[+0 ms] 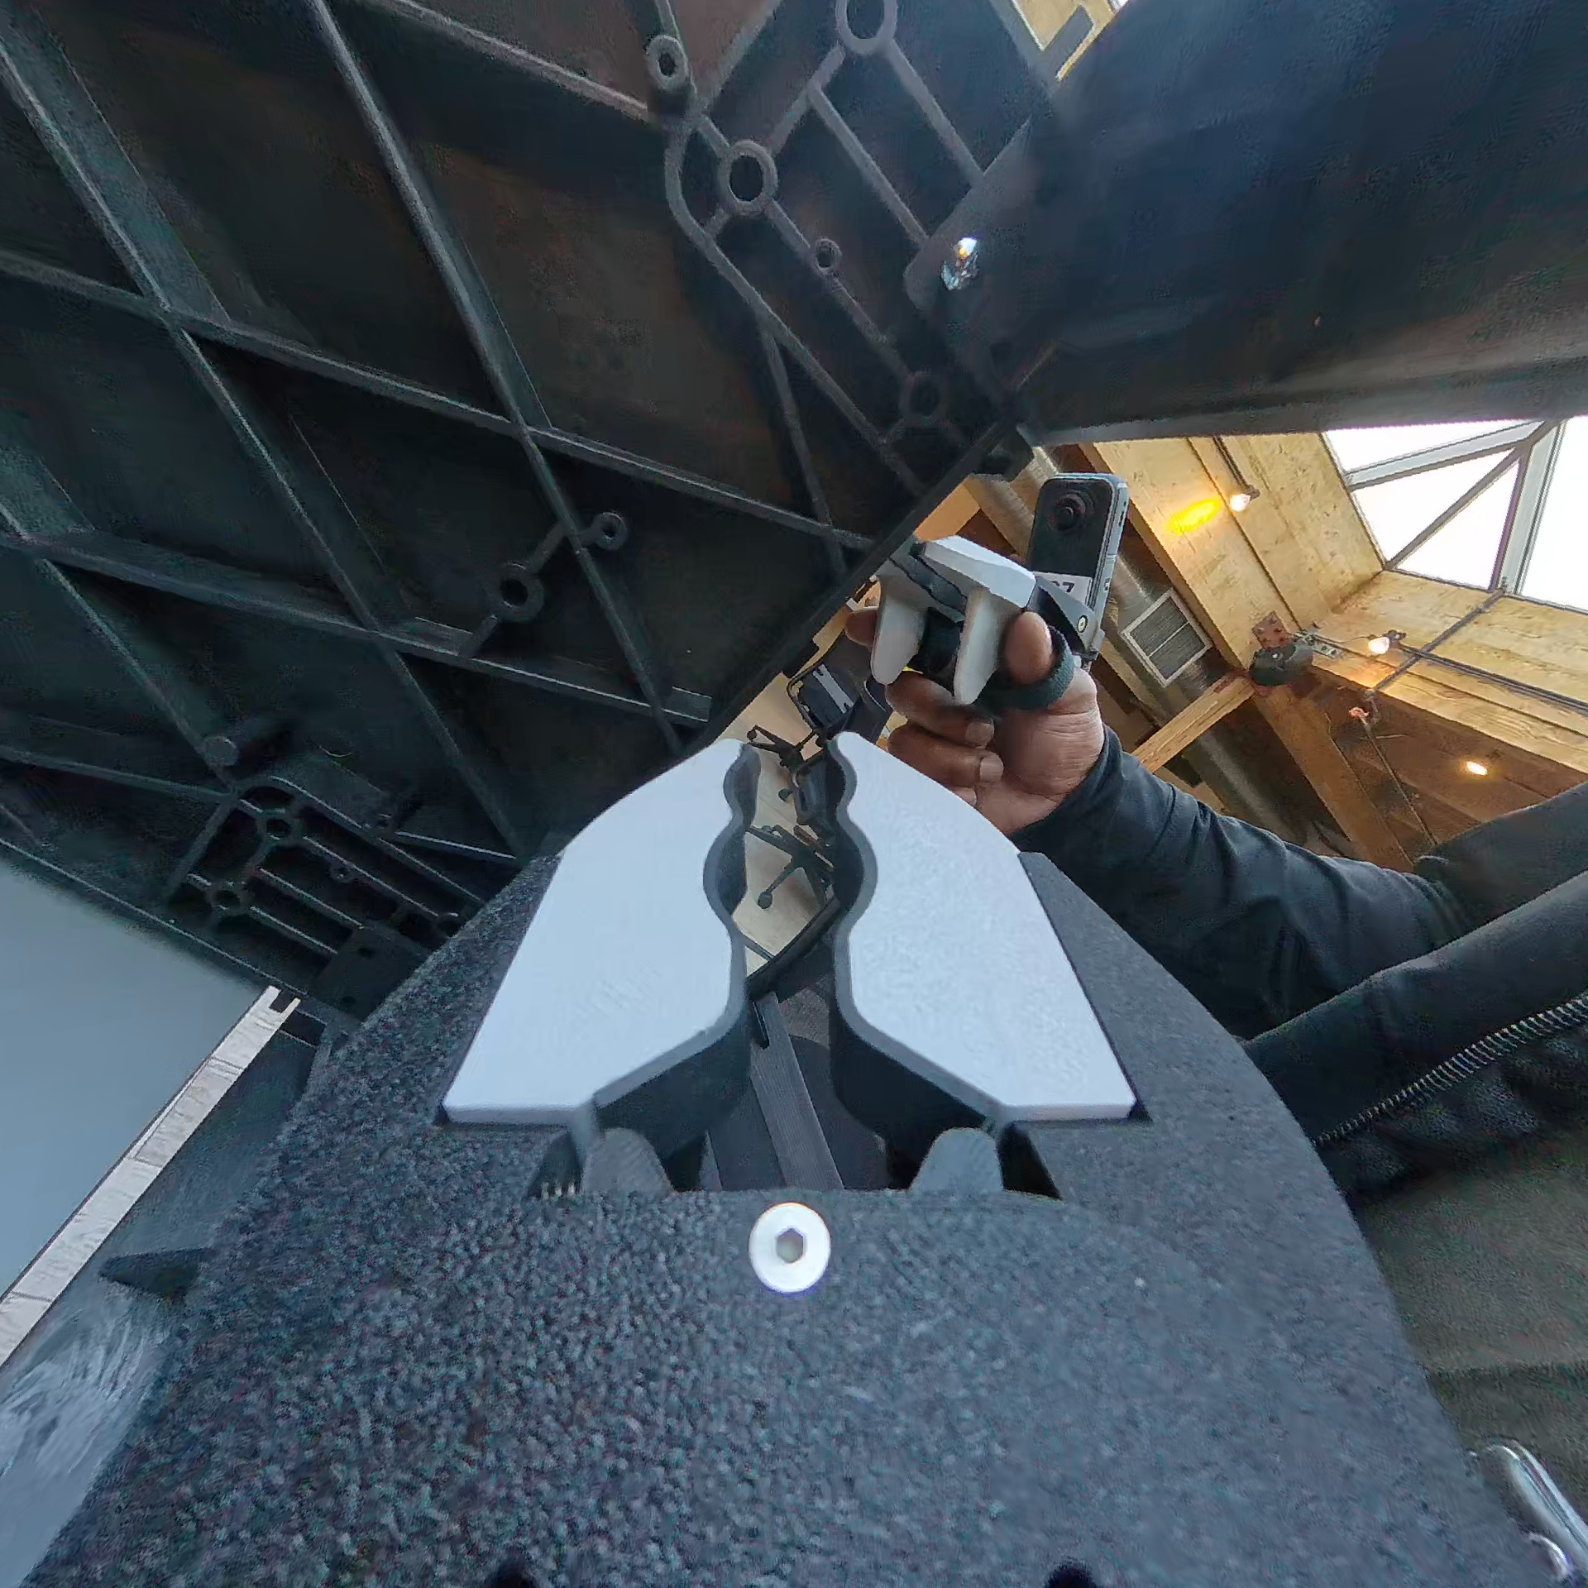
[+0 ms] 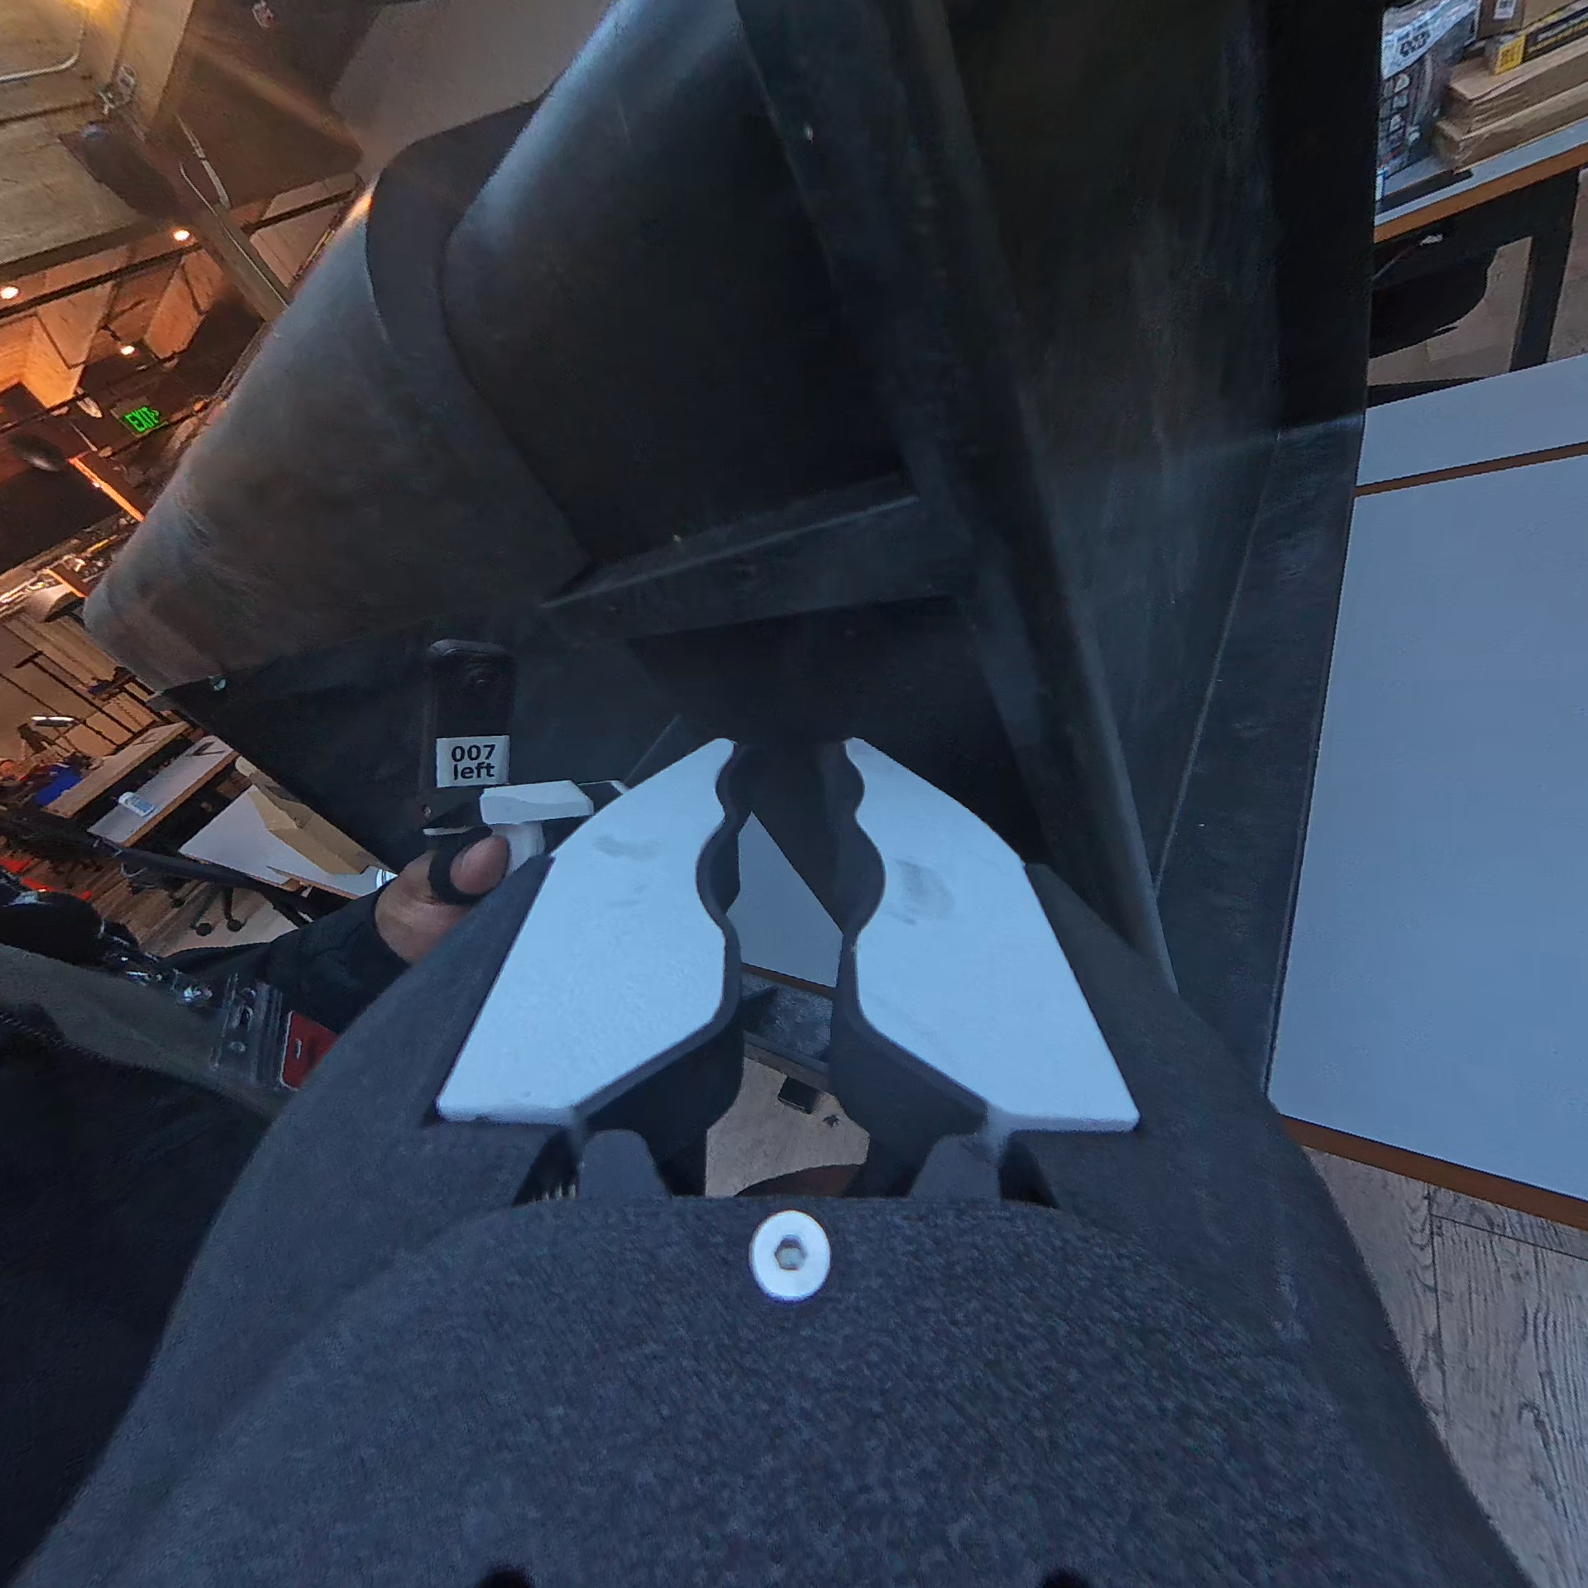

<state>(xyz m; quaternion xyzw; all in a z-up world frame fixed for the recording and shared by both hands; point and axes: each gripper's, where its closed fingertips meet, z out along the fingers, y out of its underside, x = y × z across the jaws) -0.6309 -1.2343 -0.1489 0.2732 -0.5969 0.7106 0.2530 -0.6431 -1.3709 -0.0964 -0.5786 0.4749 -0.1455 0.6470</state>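
- We see the left tongs [image 1: 792, 756], pale grey fingers on a rough black body, parted by a narrow gap with nothing between them; they point up at the ribbed black plastic underside of a chair seat [image 1: 412, 412], near it but not touching
- The right tongs [image 2: 789, 756] also stand narrowly apart and hold nothing; their tips sit just below a black metal bracket and column [image 2: 773, 567] under the same chair, and we cannot tell whether they touch it
- In the left wrist view a hand [image 1: 997, 730] in a dark sleeve grips the other tool, a small black camera [image 1: 1078, 533] mounted on top
- Beside the chair lies a pale grey desk with a wooden edge [image 2: 1444, 773]; below it is wood-plank floor [image 2: 1512, 1340]
- Behind, timber ceiling beams with small lamps [image 1: 1237, 550]
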